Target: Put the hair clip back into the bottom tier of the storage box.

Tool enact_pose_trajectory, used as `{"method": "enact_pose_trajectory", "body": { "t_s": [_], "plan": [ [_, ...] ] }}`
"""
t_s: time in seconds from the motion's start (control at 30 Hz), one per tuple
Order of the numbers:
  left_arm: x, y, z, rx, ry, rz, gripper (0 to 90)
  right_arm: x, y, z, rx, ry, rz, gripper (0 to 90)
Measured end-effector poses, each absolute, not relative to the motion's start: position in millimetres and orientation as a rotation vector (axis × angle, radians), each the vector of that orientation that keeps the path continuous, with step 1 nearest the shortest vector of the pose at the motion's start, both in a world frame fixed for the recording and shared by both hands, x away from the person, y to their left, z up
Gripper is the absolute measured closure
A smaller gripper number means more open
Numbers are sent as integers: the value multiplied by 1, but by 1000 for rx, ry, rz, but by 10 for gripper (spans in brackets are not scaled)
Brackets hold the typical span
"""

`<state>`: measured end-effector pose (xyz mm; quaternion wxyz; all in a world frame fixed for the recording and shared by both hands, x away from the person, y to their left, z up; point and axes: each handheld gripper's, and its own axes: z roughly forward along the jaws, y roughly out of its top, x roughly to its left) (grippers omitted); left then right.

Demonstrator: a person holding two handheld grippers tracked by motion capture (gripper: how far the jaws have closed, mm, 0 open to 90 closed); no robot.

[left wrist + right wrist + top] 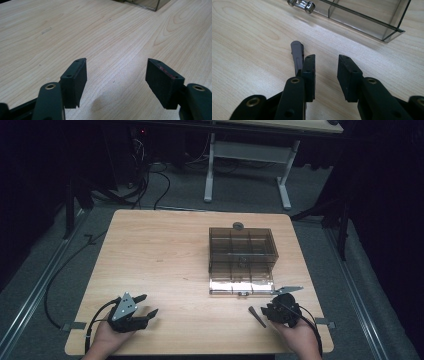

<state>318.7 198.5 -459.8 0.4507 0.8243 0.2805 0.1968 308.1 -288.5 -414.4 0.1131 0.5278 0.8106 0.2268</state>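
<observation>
Right gripper (270,306) low at the near right corner of the wooden surface (165,260), held in the person's right hand (299,336). Fingers (309,72) parted with a clear gap, nothing between them. A small dark grey peg-like piece (297,55) lies flat on the surface just outside the left-hand finger in the right gripper view, its near end hidden behind that finger; whether it touches the finger cannot be told. In the high view the same piece (257,316) lies just left of the gripper, slanted.

Clear smoky compartment box (242,260) stands just beyond the right gripper, toward the middle-right of the surface. Its lid looks to be laid open toward the person, with small metal fittings (302,5) at the near edge. A small round dark object (238,225) sits at the box's far edge.

Left gripper (145,306) rests at the near left corner in the left hand (107,336), well apart from the box. Fingers (75,80) wide apart, bare wood between them, holding nothing.
</observation>
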Motion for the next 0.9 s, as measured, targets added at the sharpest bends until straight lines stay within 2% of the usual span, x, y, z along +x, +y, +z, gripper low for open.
{"method": "enact_pose_trajectory", "body": {
  "t_s": [0.9],
  "plan": [
    [318, 198, -460, 2037, 689, 491, 340, 325, -282, -411, 1590, 2599, 437, 679]
  ]
}}
